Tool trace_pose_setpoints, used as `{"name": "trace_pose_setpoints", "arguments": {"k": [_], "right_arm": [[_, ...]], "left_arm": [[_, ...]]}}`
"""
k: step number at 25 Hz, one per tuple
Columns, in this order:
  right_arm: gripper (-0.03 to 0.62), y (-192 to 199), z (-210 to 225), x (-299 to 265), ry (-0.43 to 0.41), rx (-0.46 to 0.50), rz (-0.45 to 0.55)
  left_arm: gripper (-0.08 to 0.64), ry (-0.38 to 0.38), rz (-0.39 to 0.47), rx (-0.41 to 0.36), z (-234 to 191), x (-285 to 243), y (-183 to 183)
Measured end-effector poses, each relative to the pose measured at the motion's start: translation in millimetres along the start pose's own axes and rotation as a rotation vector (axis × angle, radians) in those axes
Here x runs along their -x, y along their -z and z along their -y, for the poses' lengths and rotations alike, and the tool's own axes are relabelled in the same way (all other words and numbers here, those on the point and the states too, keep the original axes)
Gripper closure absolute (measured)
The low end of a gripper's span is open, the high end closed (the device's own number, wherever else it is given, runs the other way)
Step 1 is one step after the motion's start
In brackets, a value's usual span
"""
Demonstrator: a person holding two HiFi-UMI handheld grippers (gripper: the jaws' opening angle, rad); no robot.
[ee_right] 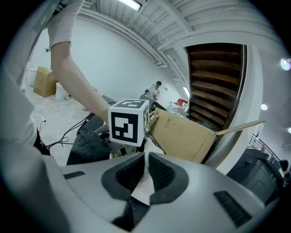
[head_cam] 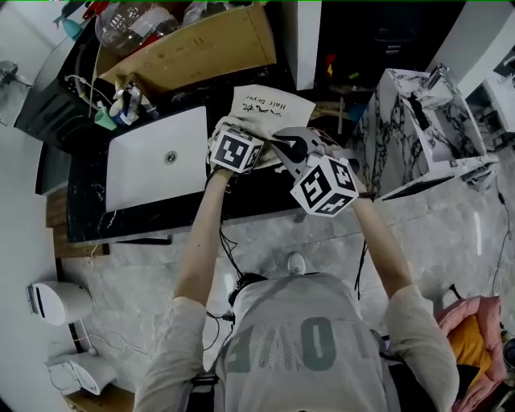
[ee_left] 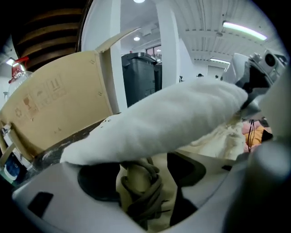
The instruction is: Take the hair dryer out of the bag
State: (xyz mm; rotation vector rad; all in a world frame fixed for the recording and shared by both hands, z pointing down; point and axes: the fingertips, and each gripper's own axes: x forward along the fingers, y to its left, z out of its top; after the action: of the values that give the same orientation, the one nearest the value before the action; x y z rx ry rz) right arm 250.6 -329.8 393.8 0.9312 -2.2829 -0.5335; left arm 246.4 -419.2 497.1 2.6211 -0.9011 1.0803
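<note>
Bag (head_cam: 273,109): cream cloth, printed "Hair Dryer", lying on the black counter (head_cam: 121,221) just right of the white sink (head_cam: 137,173), with its near edge under both my grippers. Hair dryer: hidden; no view exposes it, and I can report only the bag's rounded white bulk, which fills the middle of the left gripper view. Left gripper (ee_left: 143,179): jaws set apart and clenched on a bundle of grey cord (ee_left: 148,195) wound round gathered cream cloth (the bundle fills the gap from pad to pad). Right gripper (ee_right: 144,175): jaws nearly together, pinching a thin fold of the bag's cloth between the ribbed pads (ee_right: 161,173); the fold stands on edge and runs out past the fingertips. In the head view my two grippers sit close together at the bag's near edge, the right one nearer to me, each with its marker cube uppermost. An open cardboard box (head_cam: 193,48) stands at the counter's far side, behind the bag and the sink, with a clear plastic bottle (head_cam: 133,22) in it. A marble-patterned box (head_cam: 418,129) stands to the right of the bag.
</note>
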Motion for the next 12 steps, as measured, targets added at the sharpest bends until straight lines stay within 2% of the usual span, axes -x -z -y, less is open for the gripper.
{"name": "trace_pose_setpoints", "arguments": {"k": [2,6,9,12], "right_arm": [[0.543,1.9,1.3,-4.8,-0.012,-0.014,0.002],[0.543,7.0,3.4,-15.8,-0.026,-0.021,-0.007],[0.543,10.7,4.8,-19.9,-0.03,-0.049,-0.001],[0.544,14.1,6.4,-21.6,-0.029,-0.073,0.005]], "left_arm": [[0.25,0.024,-0.029,0.013,-2.0,-7.7,4.6],[0.25,0.052,-0.154,0.001,-6.2,-26.3,23.9],[0.25,0.085,-0.17,0.025,-7.5,-29.6,23.9],[0.25,0.085,-0.162,0.015,-8.3,-31.2,21.0]]}}
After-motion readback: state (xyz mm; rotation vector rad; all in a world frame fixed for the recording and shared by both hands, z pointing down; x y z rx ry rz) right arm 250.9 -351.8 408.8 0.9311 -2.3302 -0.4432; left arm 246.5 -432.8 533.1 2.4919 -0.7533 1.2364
